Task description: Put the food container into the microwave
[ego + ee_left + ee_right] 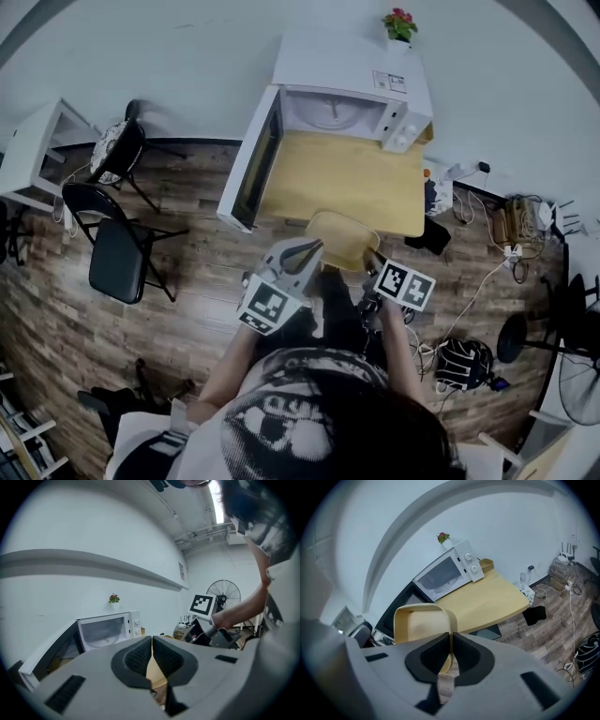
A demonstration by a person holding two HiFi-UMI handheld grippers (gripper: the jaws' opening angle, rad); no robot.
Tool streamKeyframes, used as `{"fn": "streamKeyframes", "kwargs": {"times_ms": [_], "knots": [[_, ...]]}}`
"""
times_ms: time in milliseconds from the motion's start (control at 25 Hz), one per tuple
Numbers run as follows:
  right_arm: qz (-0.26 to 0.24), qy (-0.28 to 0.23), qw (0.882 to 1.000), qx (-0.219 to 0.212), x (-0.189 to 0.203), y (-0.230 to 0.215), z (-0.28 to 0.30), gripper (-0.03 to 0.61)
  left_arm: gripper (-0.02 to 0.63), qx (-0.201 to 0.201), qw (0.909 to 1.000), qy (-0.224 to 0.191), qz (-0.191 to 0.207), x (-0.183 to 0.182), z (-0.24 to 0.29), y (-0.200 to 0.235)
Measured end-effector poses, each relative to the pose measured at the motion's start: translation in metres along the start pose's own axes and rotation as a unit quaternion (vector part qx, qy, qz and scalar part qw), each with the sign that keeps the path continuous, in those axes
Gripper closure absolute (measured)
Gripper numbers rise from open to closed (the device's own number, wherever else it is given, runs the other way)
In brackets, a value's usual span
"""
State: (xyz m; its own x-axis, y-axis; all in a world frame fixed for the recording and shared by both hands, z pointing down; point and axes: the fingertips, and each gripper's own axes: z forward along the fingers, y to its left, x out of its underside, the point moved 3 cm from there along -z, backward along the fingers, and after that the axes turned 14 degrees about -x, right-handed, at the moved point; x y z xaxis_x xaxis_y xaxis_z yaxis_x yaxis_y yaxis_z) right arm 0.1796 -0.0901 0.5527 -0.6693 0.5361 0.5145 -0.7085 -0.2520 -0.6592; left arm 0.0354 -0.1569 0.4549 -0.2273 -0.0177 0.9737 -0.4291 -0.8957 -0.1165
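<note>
I hold a pale yellow food container (342, 239) in the air at the near edge of the wooden table (347, 183). My left gripper (314, 251) is shut on its left rim, and the right gripper (372, 262) is shut on its right rim. In the left gripper view only a yellow sliver of the container (153, 666) shows between the pads. In the right gripper view the container (423, 623) rises above the shut right gripper (450, 654). The white microwave (347, 98) stands at the table's far end, its door (251, 173) swung open to the left and its cavity (438, 576) empty.
A potted plant (400, 23) sits on the microwave. Two black folding chairs (117, 253) and a white shelf (37, 150) stand to the left. Cables, a dark bag (464, 361) and a fan (572, 366) crowd the floor on the right.
</note>
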Motion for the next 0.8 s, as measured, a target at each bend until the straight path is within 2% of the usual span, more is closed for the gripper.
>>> {"fn": "streamKeyframes", "kwargs": {"times_ms": [280, 520, 680, 800], "knots": [[0.034, -0.014, 0.999, -0.02, -0.062, -0.021, 0.052, 0.555, 0.606, -0.036, 0.9993, 0.012, 0.004, -0.004, 0.034, 0.026], [0.104, -0.031, 0.993, -0.036, -0.112, -0.04, 0.099, 0.555, 0.606, -0.061, 0.9979, 0.017, 0.013, -0.015, 0.074, 0.049], [0.133, -0.047, 0.989, -0.031, -0.139, -0.053, 0.126, 0.555, 0.606, -0.064, 0.9974, 0.02, 0.028, -0.023, 0.094, 0.056], [0.176, -0.056, 0.983, -0.018, -0.152, -0.06, 0.149, 0.555, 0.606, -0.065, 0.997, 0.023, 0.035, -0.025, 0.105, 0.062]]}}
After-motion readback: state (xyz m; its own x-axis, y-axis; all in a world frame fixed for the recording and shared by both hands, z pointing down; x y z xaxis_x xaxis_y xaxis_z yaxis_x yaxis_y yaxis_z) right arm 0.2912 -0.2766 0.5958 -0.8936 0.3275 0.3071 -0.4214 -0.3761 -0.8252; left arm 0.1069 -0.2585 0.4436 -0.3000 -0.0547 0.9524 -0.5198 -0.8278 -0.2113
